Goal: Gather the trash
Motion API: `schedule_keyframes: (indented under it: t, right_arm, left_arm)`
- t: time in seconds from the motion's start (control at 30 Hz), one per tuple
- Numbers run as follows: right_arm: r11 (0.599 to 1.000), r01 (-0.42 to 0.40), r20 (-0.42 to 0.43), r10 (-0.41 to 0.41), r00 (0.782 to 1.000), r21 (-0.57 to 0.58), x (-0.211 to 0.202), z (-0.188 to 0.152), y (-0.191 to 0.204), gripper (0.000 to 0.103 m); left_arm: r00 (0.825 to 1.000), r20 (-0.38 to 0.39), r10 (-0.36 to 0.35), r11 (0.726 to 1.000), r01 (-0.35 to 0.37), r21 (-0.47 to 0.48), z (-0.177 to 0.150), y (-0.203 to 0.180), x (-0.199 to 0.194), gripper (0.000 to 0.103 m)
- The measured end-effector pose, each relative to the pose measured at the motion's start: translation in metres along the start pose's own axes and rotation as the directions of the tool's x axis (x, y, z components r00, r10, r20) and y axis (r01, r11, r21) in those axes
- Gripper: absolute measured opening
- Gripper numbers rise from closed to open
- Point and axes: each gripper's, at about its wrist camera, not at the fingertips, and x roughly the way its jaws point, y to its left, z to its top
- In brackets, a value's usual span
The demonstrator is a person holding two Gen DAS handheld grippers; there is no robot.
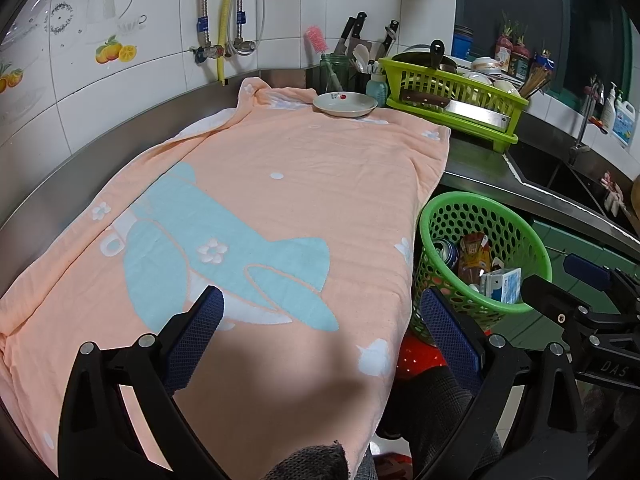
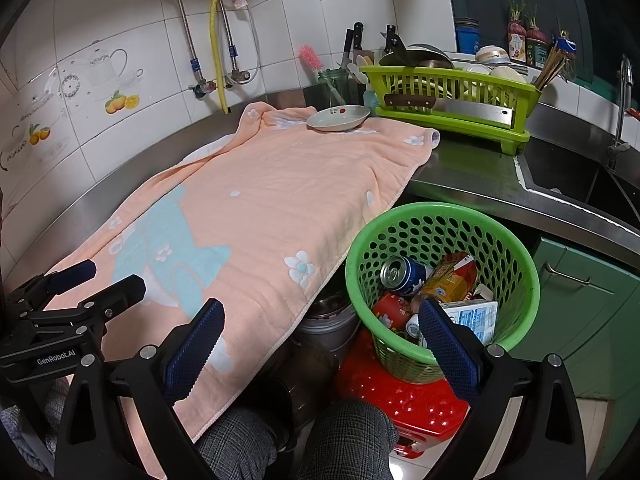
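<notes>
Looks done: can (image 2: 402, 276), wrappers, carton (image 2: 476, 318) in the basket (image 2: 516, 248); towel (image 1: 280, 184) bare except the dish (image 1: 345, 104). Both my grippers (image 1: 320, 320) (image 2: 320, 332) wide, empty.

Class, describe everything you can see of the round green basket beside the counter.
The green basket is round, looks like plastic, with walls pierced by rows of holes and a smooth rim. It stands upright on a red stool, below the counter edge and beside the hanging peach towel. Inside lie a blue can, a small white carton and colourful wrappers. Neither gripper touches it.
</notes>
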Motion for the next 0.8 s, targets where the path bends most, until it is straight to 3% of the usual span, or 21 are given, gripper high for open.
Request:
schedule_keyframes:
  t: [0.8]
  right_arm:
    - [1.0,-0.001,-0.005,0.001,1.0,0.002,0.0015,-0.0016,0.0027,0.094]
  left_arm:
    - [1.0,0.003,-0.012,1.0,0.012,-0.007,0.0008,0.0019,-0.0026,0.097]
